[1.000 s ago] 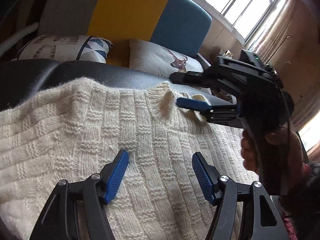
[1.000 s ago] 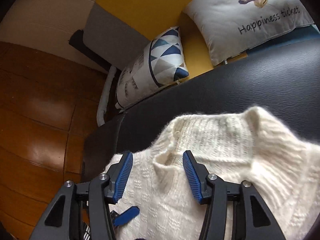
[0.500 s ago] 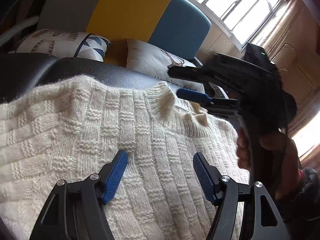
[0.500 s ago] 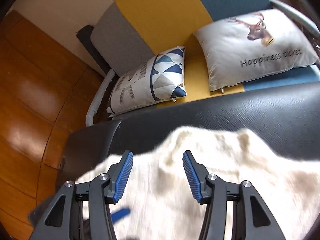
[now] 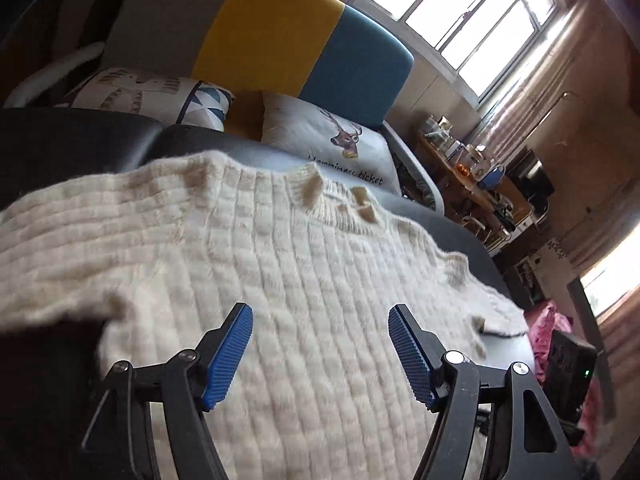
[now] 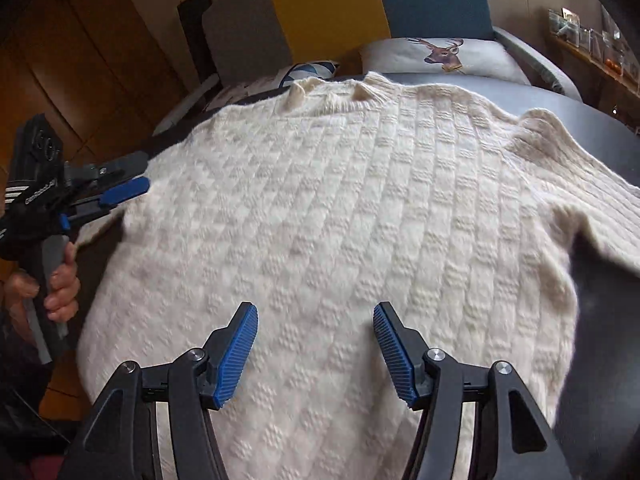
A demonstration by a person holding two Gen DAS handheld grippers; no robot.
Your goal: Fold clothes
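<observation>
sweater (image 6: 340,208) spreads flat on the black cushion (image 5: 76,140), under and ahead of both claws. right gripper (image 6: 316,344) gapes wide, holding nothing; only its view shows the left gripper (image 6: 124,188) at the sweater's left edge, in a hand (image 6: 60,284). left gripper's own view shows spread fingers, then the deer pillow (image 5: 336,140).

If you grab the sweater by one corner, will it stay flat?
Probably not. The sweater looks soft, its collar rumpled, so it would likely sag. The thick knit may feel heavyish. Its fuzzy surface probably won't slip from the pads.
</observation>
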